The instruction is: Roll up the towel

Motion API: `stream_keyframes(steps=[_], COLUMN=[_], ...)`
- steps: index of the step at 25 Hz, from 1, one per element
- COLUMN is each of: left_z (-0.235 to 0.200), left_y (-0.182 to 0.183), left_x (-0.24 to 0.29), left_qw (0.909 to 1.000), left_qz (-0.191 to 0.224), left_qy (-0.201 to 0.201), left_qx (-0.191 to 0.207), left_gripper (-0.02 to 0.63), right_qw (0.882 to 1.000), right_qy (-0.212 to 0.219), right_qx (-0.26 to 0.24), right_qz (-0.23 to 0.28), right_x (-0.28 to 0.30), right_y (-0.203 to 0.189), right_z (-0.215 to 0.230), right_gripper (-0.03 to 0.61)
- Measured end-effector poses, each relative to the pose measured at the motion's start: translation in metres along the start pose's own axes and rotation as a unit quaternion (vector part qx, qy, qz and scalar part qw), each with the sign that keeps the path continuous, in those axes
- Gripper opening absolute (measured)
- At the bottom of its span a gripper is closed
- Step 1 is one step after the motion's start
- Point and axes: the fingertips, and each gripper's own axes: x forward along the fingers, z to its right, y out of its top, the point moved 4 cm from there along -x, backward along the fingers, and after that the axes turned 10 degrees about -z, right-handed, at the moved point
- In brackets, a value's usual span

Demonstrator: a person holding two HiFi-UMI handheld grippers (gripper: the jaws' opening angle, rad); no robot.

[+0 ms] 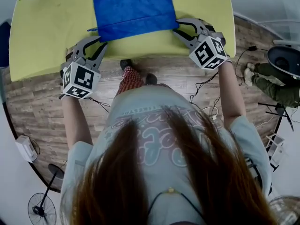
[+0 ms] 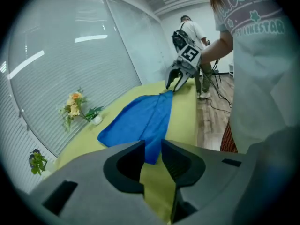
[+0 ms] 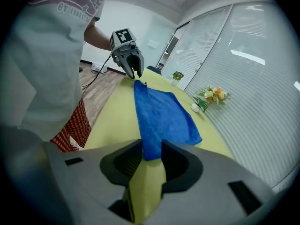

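Lying between tools [image 1: 100,42] [image 1: 177,26], towel's [image 1: 133,8] near edge

- one blue towel [image 1: 133,11]
- one yellow-green table [image 1: 47,36]
- two grippers: left gripper [image 1: 99,44], right gripper [image 1: 177,27]
- one flower vase [image 3: 206,97], far side of table
- one potted plant [image 3: 177,75], far left corner
- two people: gripper holder [image 1: 154,125], bystander [image 1: 276,86] at right
- one floor fan [image 1: 41,209], near left
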Motion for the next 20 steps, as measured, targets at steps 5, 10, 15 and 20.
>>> stream_keyframes(steps=[5, 10, 15, 20], left_z=[0.006, 0.003, 0.002, 0.006], left_y=[-0.008, -0.017, -0.018, -0.018], left_x=[0.011, 0.016, 0.022, 0.023], left_qw=[0.9985, 0.9961, 0.9923, 0.9906], left_qz=[-0.043, -0.063, -0.077, -0.079], left_qy=[-0.003, 0.007, 0.019, 0.032], left_qx=[0.035, 0.061, 0.096, 0.107], left_gripper=[0.100, 0.100, 0.085, 0.035], right_qw=[1.000, 0.999, 0.998, 0.996], right_qy=[-0.014, -0.014, -0.018, -0.029], right_qx=[-0.021, -0.037, -0.060, -0.079], right_qz=[-0.013, -0.020, -0.021, -0.020], right_x=[0.006, 0.006, 0.005, 0.008], right_y=[-0.004, -0.007, -0.010, -0.012], right_z=[-0.001, -0.003, -0.006, -0.010], right_gripper=[0.133, 0.132, 0.108, 0.021])
